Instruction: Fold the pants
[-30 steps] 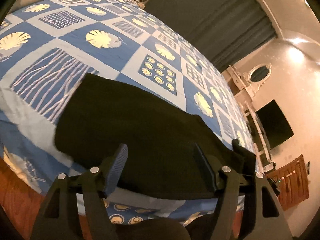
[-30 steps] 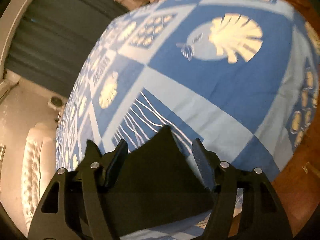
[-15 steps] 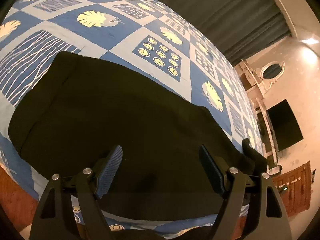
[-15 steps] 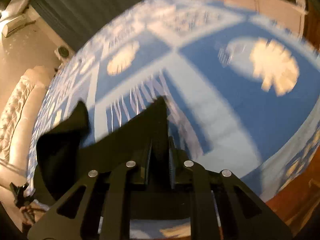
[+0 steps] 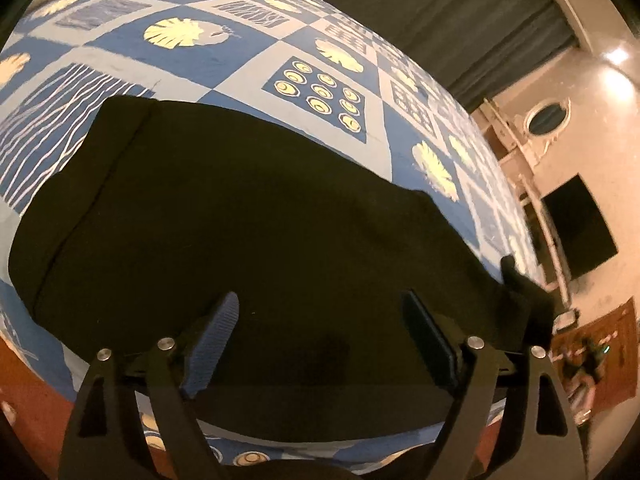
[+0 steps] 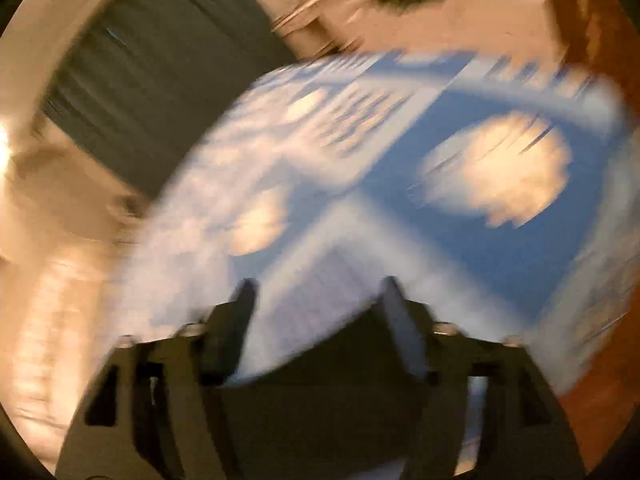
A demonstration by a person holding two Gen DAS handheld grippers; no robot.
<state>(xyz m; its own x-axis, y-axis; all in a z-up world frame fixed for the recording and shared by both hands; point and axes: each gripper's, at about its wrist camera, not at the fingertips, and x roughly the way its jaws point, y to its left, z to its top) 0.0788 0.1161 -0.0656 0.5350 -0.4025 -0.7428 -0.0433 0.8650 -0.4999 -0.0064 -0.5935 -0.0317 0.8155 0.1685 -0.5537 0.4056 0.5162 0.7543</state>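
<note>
1. Your left tool point(image 5: 320, 340) hovers over the black pants point(image 5: 240, 220), jaws opening, nothing pinched.
2. Pants lie flat on the bed point(image 5: 240, 68) — long axis running left to right beneath it.
3. Your right tool point(image 6: 316, 320) — jaws opening, blurred — clears one corner.

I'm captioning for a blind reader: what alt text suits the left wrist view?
Black pants lie spread flat on a bed's blue patterned bedspread. The left gripper hovers over them, jaws opening, nothing gripped. Dark curtains hang behind.
</note>
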